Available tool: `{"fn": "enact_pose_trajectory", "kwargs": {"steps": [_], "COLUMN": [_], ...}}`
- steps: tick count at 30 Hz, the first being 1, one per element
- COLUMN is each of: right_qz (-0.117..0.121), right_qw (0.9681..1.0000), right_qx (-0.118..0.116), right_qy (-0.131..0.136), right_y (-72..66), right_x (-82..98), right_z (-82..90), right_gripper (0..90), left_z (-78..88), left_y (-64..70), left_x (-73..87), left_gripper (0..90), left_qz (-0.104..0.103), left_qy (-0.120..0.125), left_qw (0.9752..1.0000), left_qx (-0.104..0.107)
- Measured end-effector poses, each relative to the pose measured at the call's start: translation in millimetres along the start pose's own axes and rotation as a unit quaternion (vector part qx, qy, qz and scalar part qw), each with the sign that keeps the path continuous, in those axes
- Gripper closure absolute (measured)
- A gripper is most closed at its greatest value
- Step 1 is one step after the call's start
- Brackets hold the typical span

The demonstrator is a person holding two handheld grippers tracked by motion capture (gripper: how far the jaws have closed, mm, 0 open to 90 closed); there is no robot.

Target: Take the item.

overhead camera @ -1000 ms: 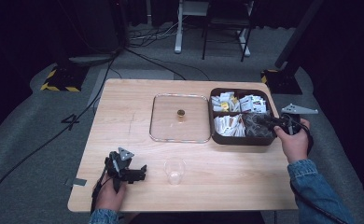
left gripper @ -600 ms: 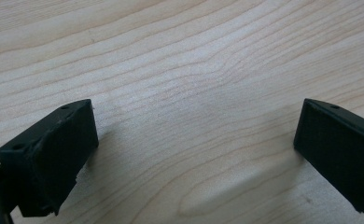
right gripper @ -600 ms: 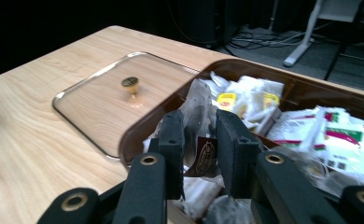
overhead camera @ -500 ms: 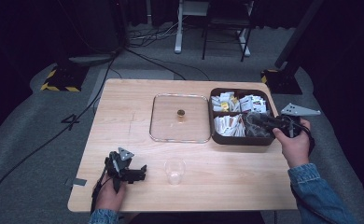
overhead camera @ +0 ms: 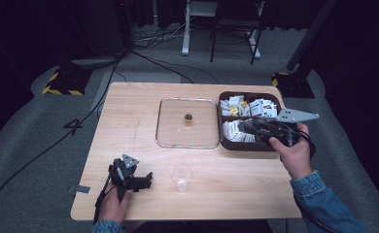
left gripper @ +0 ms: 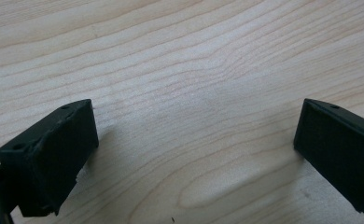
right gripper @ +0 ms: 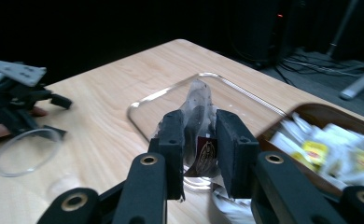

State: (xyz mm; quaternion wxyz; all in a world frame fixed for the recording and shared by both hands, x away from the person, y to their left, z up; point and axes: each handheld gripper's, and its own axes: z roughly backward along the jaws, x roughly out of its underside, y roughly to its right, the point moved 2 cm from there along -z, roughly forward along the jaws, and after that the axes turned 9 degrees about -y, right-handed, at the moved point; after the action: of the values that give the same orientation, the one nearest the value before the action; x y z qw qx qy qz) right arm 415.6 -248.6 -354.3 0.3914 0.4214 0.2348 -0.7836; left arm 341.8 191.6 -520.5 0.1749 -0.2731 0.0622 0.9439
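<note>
Overhead, we see a pale wooden desk [overhead camera: 129, 111] on grey floor in a dark room. Our right gripper [right gripper: 198, 140] hovers over the brown box [overhead camera: 226, 143] at three o'clock, fingers pinching a clear tea-bag packet [right gripper: 199, 109] upright. Our left gripper [left gripper: 194, 149] rests at seven o'clock, fingers spread.

Clear plastic cup [overhead camera: 182, 177] being seen upright near table's [overhead camera: 129, 116] front edge; square glass lid [overhead camera: 187, 122] lying flat mid-table; cables [overhead camera: 144, 53] trailing across grey floor behind.
</note>
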Motion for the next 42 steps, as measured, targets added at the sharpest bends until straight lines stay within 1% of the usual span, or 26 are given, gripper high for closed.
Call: {"fn": "enact_pose_trajectory", "kwargs": {"steps": [2,4,6,9,10,11,12,15,16,24,28,30,33,36,42], "right_qz": [0.009,0.017,0.017,0.027,0.031,0.033,0.033,0.037,0.037,0.052,0.057,0.057,0.058,0.063,0.066], "right_qw": [0.9999,0.9995,0.9988,0.9976,0.9968,0.9964,0.9964,0.9951,0.9951,0.9925,0.9916,0.9915,0.9910,0.9899,0.9885], "right_qx": [-0.009,-0.025,-0.047,-0.064,-0.074,-0.078,-0.078,-0.092,-0.092,-0.110,-0.115,-0.116,-0.119,-0.125,-0.134], "right_qy": [-0.001,-0.003,-0.004,-0.003,-0.003,-0.002,-0.002,-0.004,-0.004,-0.013,-0.016,-0.017,-0.017,-0.021,-0.024], "right_y": [-7.9,-17.8,-26.8,-40.3,-48.3,-51.9,-51.9,-63.0,-63.0,-79.7,-86.8,-87.9,-91.6,-97.0,-103.3], "right_x": [-4.6,-9.6,-12.4,-16.1,-18.1,-19.1,-19.1,-22.4,-22.4,-26.7,-27.6,-27.6,-27.4,-26.9,-26.6], "right_z": [-2.9,-7.1,-11.9,-18.0,-22.1,-24.2,-24.2,-31.8,-31.8,-42.2,-47.0,-47.9,-50.1,-53.5,-59.7], "right_gripper": [73.2,73.2,73.2,73.1,73.1,73.1,73.1,73.1,73.1,73.1,73.1,73.0,73.1,73.0,73.0], "left_z": [0.3,0.3,0.3,0.3,0.3,0.3,0.3,0.2,0.2,0.2,-0.3,-0.5,-0.8,-1.2,-1.6], "left_y": [0.2,0.4,0.4,0.3,0.3,0.3,0.3,0.3,0.3,0.0,-0.1,0.2,-0.4,-0.5,-0.8], "left_x": [0.5,0.7,0.6,0.6,0.6,0.6,0.6,0.5,0.5,0.1,-0.4,-0.5,-1.3,-2.0,-2.4], "left_gripper": [0.1,0.1,0.1,0.1,0.1,0.1,0.1,0.0,0.0,0.0,0.0,0.0,0.0,0.0,0.0], "left_qz": [0.000,0.001,0.001,0.001,0.001,0.001,0.001,0.000,0.000,-0.001,-0.002,-0.001,-0.005,-0.004,-0.007], "left_qy": [0.001,0.001,0.001,0.001,0.001,0.001,0.001,0.001,0.001,-0.001,0.000,0.000,-0.001,0.000,0.000], "left_qw": [1.0000,1.0000,1.0000,1.0000,1.0000,1.0000,1.0000,1.0000,1.0000,1.0000,1.0000,1.0000,1.0000,1.0000,1.0000], "left_qx": [0.000,0.001,0.001,0.000,0.000,0.001,0.001,0.001,0.002,0.001,0.003,0.005,0.005,0.005,0.006]}}
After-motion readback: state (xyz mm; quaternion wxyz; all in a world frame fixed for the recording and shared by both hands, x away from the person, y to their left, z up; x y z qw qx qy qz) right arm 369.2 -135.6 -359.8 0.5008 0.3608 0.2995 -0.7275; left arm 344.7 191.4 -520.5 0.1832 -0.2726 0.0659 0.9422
